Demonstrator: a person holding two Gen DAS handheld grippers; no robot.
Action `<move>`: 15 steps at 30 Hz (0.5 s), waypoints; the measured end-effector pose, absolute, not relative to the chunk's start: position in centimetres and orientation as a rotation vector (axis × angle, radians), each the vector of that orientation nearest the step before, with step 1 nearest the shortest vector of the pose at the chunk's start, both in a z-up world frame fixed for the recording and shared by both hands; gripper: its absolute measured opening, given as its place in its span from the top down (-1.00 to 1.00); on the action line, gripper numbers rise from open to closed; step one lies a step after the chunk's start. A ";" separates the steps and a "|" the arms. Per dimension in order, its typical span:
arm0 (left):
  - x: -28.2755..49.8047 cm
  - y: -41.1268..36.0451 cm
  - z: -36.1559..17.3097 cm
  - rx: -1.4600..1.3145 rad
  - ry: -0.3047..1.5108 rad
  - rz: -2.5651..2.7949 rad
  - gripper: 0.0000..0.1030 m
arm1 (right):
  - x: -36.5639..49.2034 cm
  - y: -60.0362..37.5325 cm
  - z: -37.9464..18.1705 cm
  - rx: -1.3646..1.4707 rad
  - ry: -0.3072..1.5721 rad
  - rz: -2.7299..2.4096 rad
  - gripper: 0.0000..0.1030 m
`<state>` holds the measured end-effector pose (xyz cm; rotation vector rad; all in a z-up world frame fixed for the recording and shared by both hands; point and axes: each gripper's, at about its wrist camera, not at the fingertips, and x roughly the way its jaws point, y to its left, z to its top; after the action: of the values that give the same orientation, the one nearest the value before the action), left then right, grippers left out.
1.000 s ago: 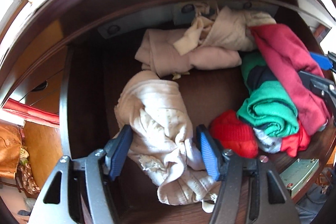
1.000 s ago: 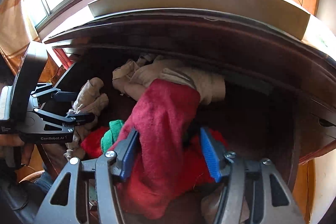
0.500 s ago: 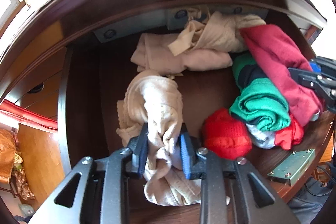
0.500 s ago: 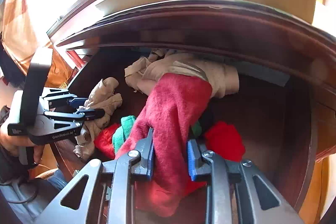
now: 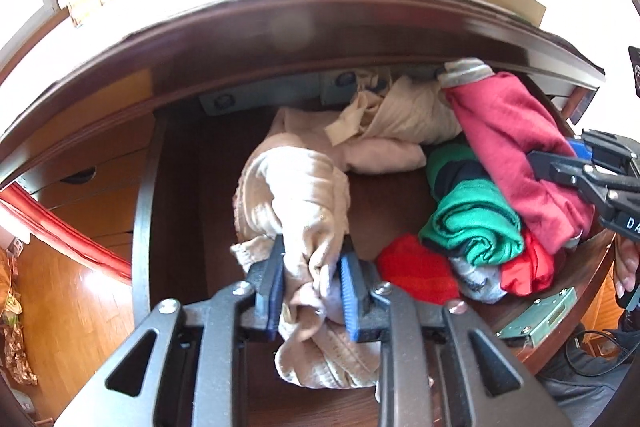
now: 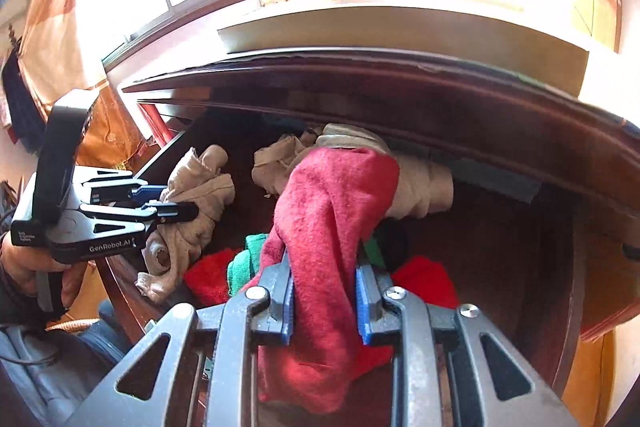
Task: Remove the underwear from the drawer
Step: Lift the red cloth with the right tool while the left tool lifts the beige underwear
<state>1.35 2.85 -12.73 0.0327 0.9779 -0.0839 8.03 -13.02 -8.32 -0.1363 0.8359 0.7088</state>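
Observation:
The open dark wooden drawer (image 5: 176,195) holds crumpled underwear. My left gripper (image 5: 311,267) is shut on a cream knitted garment (image 5: 296,187), bunched between its blue pads and lifted off the drawer bottom. In the right wrist view that left gripper (image 6: 176,201) grips the same cream garment (image 6: 200,195) at the drawer's left. My right gripper (image 6: 325,291) is shut on a dark red garment (image 6: 332,203) that drapes up and over the pile. From the left wrist view, the right gripper (image 5: 560,159) pinches the dark red garment (image 5: 516,155) at the right.
More cream pieces (image 5: 392,131) lie at the drawer's back. A rolled green garment (image 5: 472,219), a bright red one (image 5: 416,267) and a grey piece (image 5: 476,277) sit at the front right beside a metal lock plate (image 5: 538,315). The desk top (image 6: 400,27) overhangs the drawer.
Both grippers closed from open onto their garments: the left on the cream one, the right on the dark red one. Both have since drawn back and up, lifting the cloth.

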 end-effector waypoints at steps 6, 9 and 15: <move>-1.2 2.6 -11.1 0.036 0.903 -0.079 0.58 | 7.3 -13.1 -7.9 -0.159 0.773 0.712 0.51; -2.1 2.6 -10.5 0.034 0.869 -0.078 0.57 | 7.1 -13.5 -7.8 -0.148 0.746 0.720 0.51; -4.8 3.3 -8.6 0.034 0.794 -0.069 0.58 | 6.0 -14.0 -7.2 -0.135 0.671 0.742 0.51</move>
<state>-4.78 3.33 -8.64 0.0343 0.7943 -0.0685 6.01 -14.04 -7.24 -0.1351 0.6714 0.7418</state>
